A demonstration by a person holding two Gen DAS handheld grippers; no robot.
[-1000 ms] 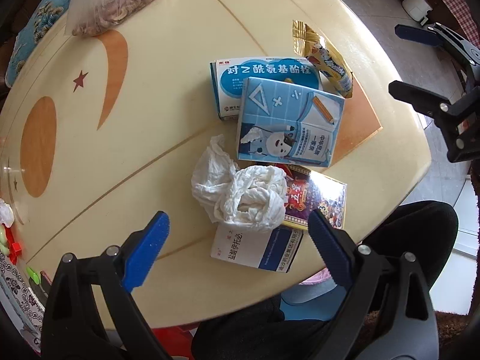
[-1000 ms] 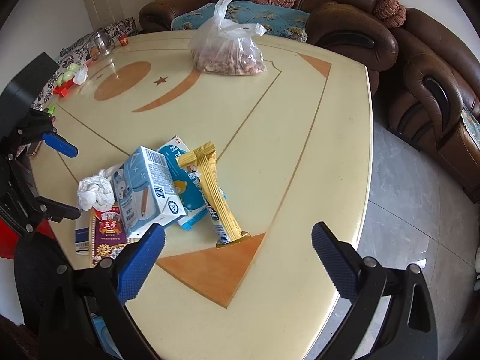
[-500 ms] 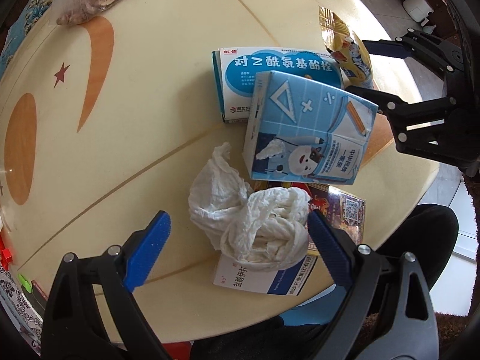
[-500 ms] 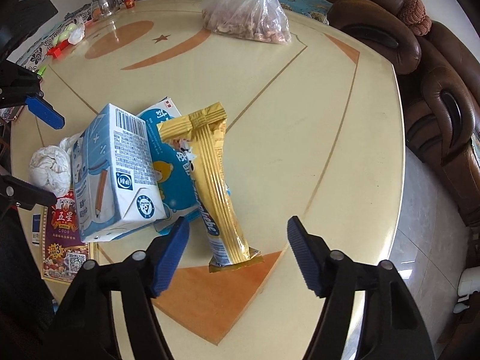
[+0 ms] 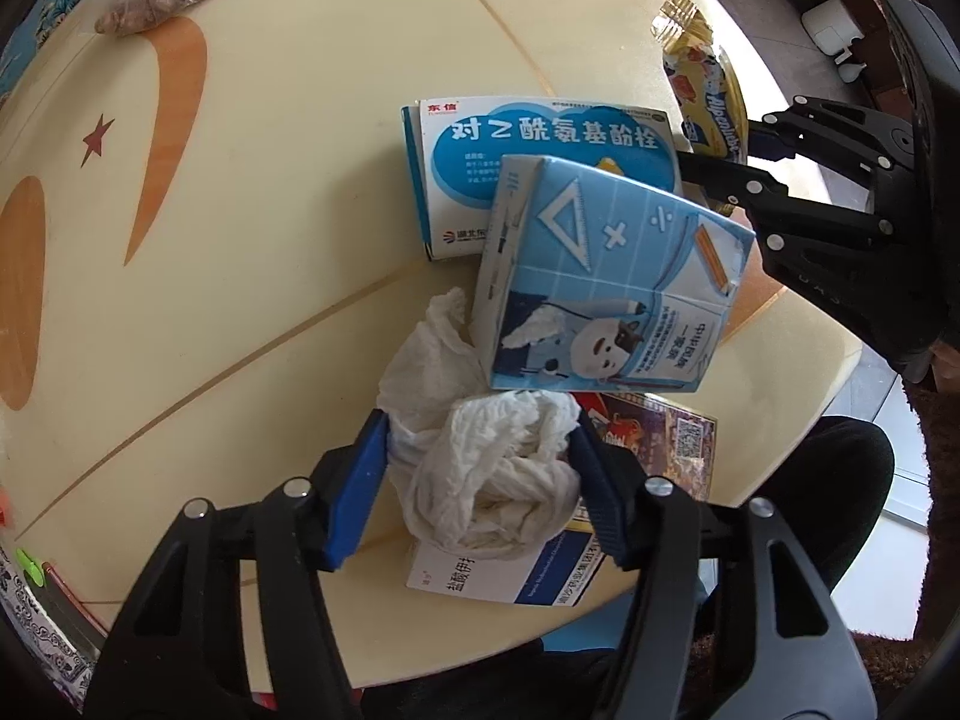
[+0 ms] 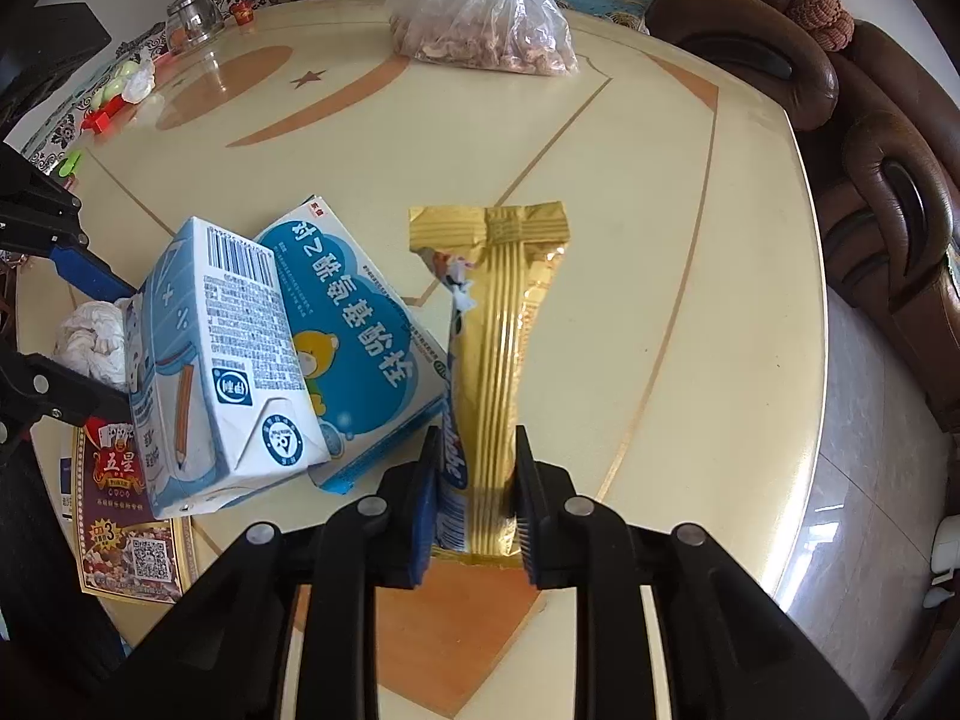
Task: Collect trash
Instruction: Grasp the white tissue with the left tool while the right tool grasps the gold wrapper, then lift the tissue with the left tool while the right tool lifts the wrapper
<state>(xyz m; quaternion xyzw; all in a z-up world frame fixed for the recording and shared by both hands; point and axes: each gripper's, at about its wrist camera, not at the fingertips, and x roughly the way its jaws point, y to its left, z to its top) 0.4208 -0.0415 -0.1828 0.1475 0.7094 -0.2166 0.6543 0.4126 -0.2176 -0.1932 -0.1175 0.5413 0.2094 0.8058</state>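
White crumpled tissue (image 5: 498, 474) sits on a flat medicine box (image 5: 510, 576) at the near table edge, between the blue pads of the left gripper (image 5: 477, 483). The jaws are closing and the pads already press its sides. Risk: the wad is soft and loose, so the pads may pinch only an outer fold, and a trailing flap could catch on the blue milk carton (image 5: 606, 282) that leans just beside it and tip it. The box beneath overhangs the table (image 5: 270, 240) edge; a downward push could knock it off.

Further right, the gold snack wrapper (image 6: 498, 360) lies flat on the table beside a blue-and-white medicine box (image 6: 354, 324). The right gripper (image 6: 474, 510) is closing on its near end, pads against both edges. Risk: the foil is slick and thin, so it may buckle or slide out when lifted, or drag against the neighbouring box.
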